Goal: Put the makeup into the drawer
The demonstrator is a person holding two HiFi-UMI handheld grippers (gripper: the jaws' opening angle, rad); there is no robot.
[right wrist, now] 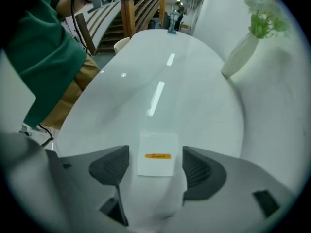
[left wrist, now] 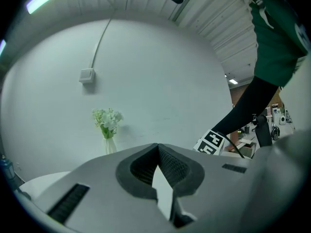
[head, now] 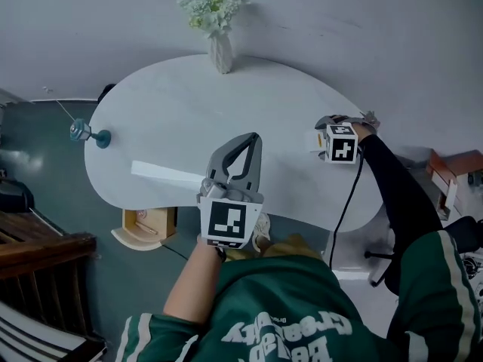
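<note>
The makeup is a flat white box with an orange label, lying on the white table near its right edge; from the head view it is a small white box. My right gripper points straight down over it, open, one jaw on each side and neither pad touching the box. In the head view that right gripper sits beside its marker cube. My left gripper hovers over the table's front middle, shut with nothing in it; its tips meet in the left gripper view. The wooden drawer stands open under the table's front left.
A white vase of pale flowers stands at the table's far edge by the wall, also seen as the vase. A small blue bottle sits at the table's left end. Wooden steps lie lower left.
</note>
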